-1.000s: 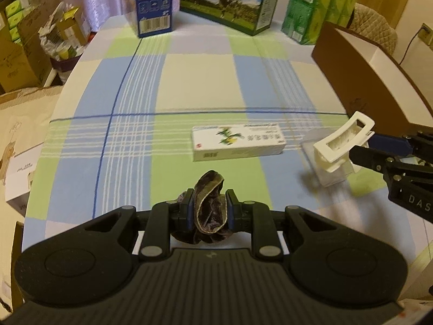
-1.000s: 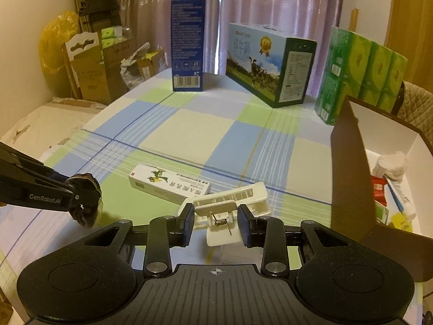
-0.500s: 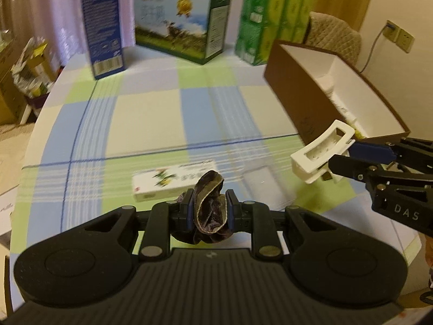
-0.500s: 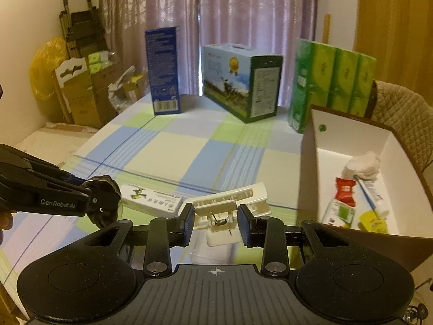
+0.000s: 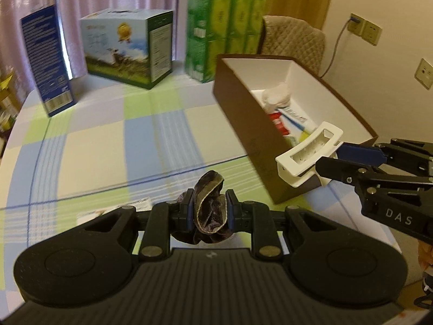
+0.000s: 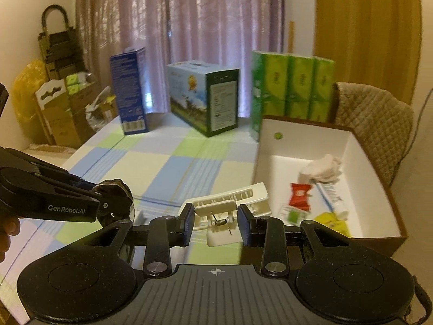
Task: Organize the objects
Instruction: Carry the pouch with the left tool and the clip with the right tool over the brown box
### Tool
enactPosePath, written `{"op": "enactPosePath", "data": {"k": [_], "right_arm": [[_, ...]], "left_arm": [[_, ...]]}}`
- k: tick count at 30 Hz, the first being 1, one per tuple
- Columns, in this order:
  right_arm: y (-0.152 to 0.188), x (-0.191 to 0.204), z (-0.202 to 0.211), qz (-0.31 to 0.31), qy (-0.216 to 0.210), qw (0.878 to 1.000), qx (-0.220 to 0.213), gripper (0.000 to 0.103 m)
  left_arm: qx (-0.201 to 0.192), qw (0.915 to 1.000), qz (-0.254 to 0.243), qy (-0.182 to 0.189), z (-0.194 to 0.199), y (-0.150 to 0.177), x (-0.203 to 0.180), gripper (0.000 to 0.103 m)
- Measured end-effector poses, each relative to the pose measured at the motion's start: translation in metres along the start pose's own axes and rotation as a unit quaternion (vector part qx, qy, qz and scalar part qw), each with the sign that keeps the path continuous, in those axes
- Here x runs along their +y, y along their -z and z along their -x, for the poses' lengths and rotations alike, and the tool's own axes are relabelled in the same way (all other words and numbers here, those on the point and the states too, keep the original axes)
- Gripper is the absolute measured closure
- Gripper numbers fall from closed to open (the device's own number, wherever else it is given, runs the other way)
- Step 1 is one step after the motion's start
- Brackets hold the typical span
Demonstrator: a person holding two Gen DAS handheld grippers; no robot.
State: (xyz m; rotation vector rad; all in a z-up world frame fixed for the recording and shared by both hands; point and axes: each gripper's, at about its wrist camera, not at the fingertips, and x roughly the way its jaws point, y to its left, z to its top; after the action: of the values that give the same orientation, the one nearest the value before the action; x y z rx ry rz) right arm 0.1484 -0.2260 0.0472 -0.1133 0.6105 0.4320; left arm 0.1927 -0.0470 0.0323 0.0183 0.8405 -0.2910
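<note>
My left gripper (image 5: 209, 211) is shut on a dark purple velvet scrunchie (image 5: 209, 214), held above the checked tablecloth. It also shows in the right wrist view, where the scrunchie (image 6: 115, 192) sits at the left gripper's tip. My right gripper (image 6: 216, 220) is shut on a white plastic hair claw clip (image 6: 227, 203). In the left wrist view that clip (image 5: 308, 153) hangs over the near corner of the brown box (image 5: 243, 119) with a white inside. The box (image 6: 360, 151) holds a white cloth, a red sachet, a toothpaste tube and yellow packets.
A white medicine carton (image 5: 113, 211) lies on the table just behind my left fingers. At the back stand a blue box (image 6: 130, 92), a milk carton case (image 6: 203, 97) and green tissue packs (image 6: 292, 89). A quilted chair (image 6: 373, 124) stands behind the brown box.
Both grippers rose and swung right toward the brown box. The clip now hangs at the box's near corner, and the medicine carton has slipped almost out of sight behind my left fingers.
</note>
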Motion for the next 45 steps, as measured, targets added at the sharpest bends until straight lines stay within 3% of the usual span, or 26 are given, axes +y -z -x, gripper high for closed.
{"op": "enactPosePath", "data": {"k": [23,36,45], "right_arm": [[-0.016,-0.118,0.002,-0.042,0.048,0.998,-0.015,0.072],[-0.03,-0.16,-0.024,-0.043,0.044,0.998,-0.015,0.072],[-0.044,-0.186,-0.062,-0.048,0.035,0.998,-0.003,0.072]], "left_arm": [[-0.012,0.9975,-0.055,0.042,-0.061,-0.067,-0.101,0.084],[-0.008,0.9971,-0.062,0.042,-0.098,-0.097,-0.127,0.084],[-0.001,0.9973,-0.065,0.035,-0.135,-0.125,-0.133,0.084]]}}
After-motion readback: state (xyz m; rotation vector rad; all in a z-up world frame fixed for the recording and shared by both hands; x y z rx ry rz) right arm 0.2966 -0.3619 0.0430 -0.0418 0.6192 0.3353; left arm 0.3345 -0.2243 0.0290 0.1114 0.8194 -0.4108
